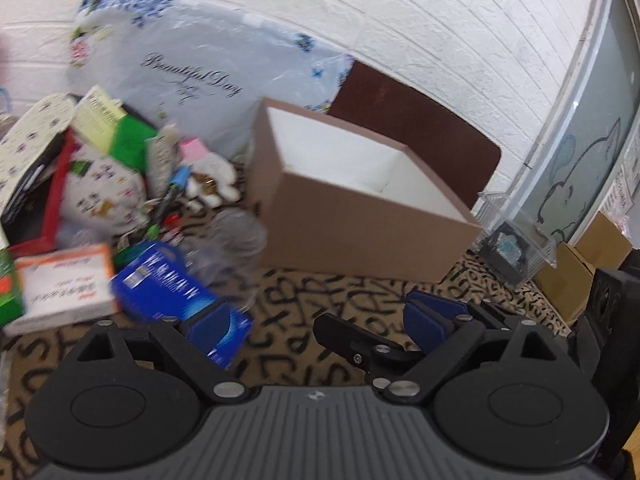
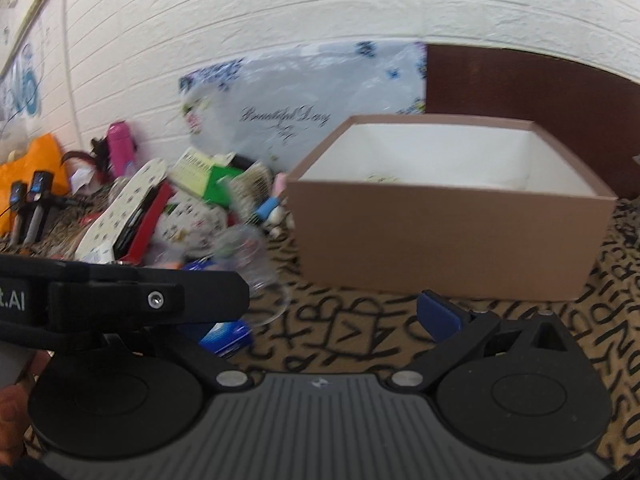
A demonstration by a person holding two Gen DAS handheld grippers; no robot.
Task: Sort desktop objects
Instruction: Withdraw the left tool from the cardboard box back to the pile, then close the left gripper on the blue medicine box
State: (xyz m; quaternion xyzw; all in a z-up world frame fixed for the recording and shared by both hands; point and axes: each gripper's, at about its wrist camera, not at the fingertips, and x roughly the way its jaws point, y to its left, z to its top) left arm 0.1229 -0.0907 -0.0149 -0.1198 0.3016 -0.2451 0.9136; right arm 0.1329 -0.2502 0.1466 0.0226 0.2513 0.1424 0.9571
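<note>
A brown open box (image 1: 360, 224) with a white inside stands on the letter-print cloth; it also shows in the right wrist view (image 2: 448, 240). A heap of mixed objects (image 1: 104, 168) lies left of it, with a blue box (image 1: 172, 284) and a white-and-orange box (image 1: 64, 284) at the front. A clear plastic cup (image 1: 236, 236) lies between heap and box. My left gripper (image 1: 320, 316) is open and empty above the cloth, its left pad over the blue box. My right gripper (image 2: 340, 316) is open and empty before the brown box; the left gripper's body (image 2: 120, 300) hides its left finger.
A floral plastic bag (image 1: 200, 76) and a dark brown board (image 1: 416, 128) lean on the white brick wall. A clear plastic tray (image 1: 516, 232) and small cardboard boxes (image 1: 572, 276) sit at the right. An orange bag (image 2: 36, 164) and a pink bottle (image 2: 120, 144) lie far left.
</note>
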